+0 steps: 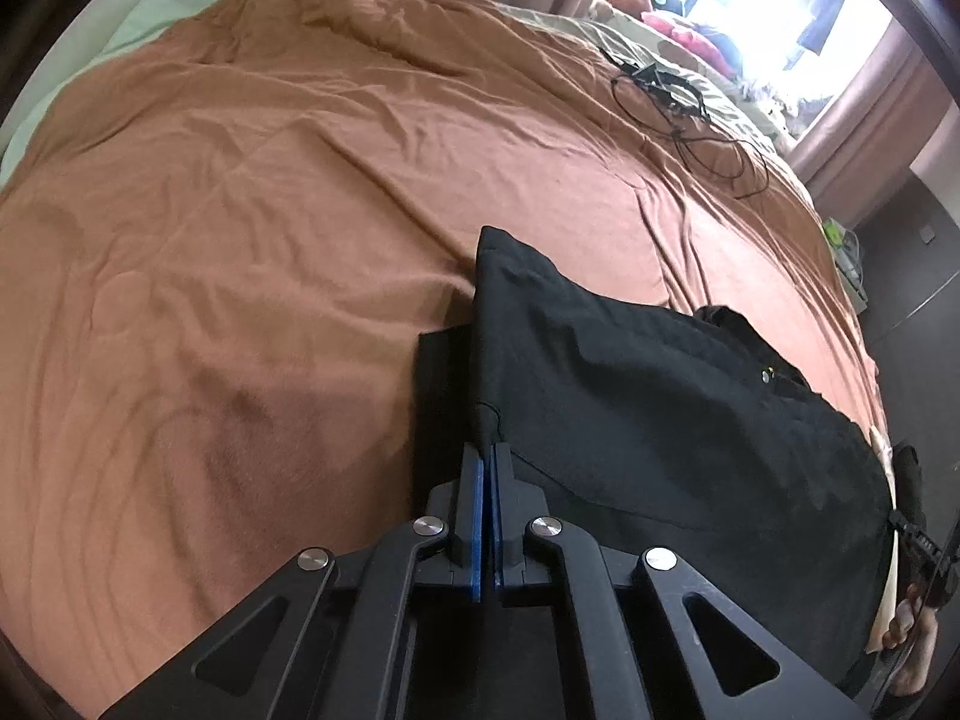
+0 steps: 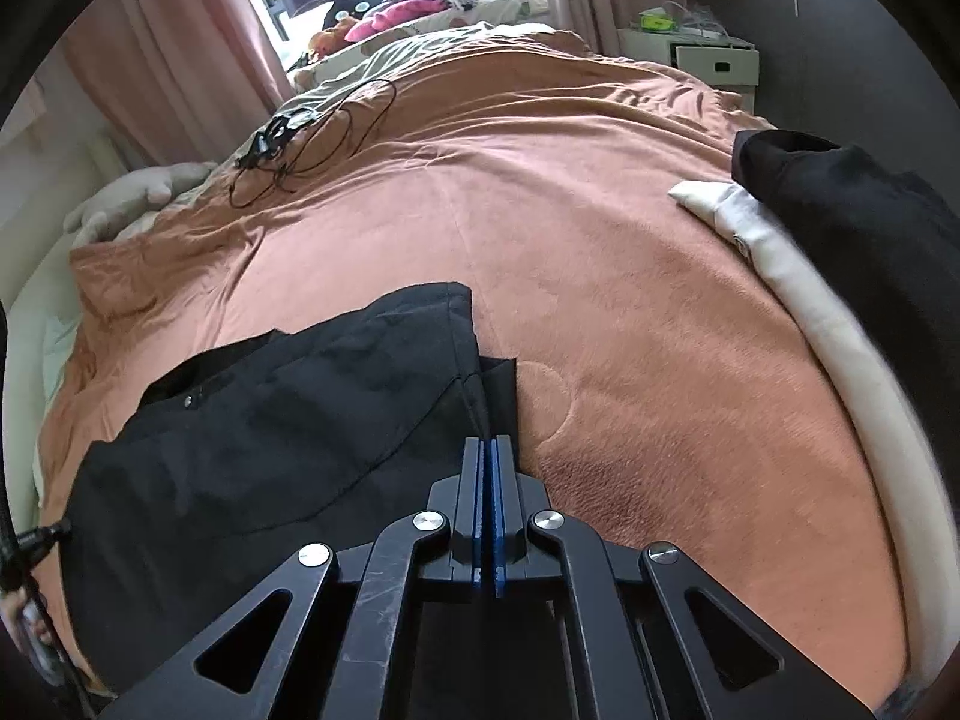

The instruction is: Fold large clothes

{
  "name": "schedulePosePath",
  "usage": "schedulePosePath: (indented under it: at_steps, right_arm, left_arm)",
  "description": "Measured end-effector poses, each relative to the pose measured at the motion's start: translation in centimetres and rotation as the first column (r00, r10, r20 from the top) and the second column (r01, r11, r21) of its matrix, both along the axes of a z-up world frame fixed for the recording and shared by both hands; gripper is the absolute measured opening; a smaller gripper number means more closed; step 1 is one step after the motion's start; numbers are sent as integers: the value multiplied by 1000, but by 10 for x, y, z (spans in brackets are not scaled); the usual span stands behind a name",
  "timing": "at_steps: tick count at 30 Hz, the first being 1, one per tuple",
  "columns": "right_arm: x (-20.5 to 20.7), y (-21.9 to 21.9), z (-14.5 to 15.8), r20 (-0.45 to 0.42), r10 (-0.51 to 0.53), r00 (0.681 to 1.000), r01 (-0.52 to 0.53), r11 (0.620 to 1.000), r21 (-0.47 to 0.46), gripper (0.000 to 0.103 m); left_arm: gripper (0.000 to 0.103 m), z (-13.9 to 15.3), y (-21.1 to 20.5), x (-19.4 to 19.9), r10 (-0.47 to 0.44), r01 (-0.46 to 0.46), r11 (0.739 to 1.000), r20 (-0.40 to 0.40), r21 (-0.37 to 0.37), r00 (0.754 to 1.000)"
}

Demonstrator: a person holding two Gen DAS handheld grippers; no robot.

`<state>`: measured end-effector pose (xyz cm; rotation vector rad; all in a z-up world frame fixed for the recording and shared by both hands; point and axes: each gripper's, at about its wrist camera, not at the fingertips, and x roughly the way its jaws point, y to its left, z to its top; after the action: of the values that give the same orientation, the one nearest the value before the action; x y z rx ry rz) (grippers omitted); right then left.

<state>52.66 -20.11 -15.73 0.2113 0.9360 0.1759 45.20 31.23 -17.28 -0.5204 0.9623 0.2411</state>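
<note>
Black garment (image 1: 660, 420) spread on the brown-covered bed (image 1: 240, 240), one edge lifted; left tool (image 1: 485, 450) pressed together on a pinch of its left edge; right tool (image 2: 486, 444) likewise pinching the opposite edge (image 2: 474, 402); thin bite of cloth likely to slip under uneven pull, skewing the fold; loose cable (image 2: 312, 138) lying well apart.

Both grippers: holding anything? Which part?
Both hold the black garment. The left gripper is shut on a pinch of its left edge, the right gripper on its right edge, above the brown bedspread.
</note>
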Motion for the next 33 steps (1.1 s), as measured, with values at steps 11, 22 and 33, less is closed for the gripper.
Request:
schedulePosePath:
  at_steps: [11,22,33]
  right_arm:
    - [27,0,-20,-52,-74,996,72,996,-54,1]
    - [-9,-8,10,-46,-111,993,109,993,-49,47]
    - [-62,83,37,-42,77,996,-77,997,-18,47]
  left_arm:
    - [1,-20,1,24,6,-7,1000,-57,-18,998]
    - [63,-3,23,-29,60,-58,996,14,-72,998]
    - [63,-27,12,-98,42,-38,984,19,-173,999]
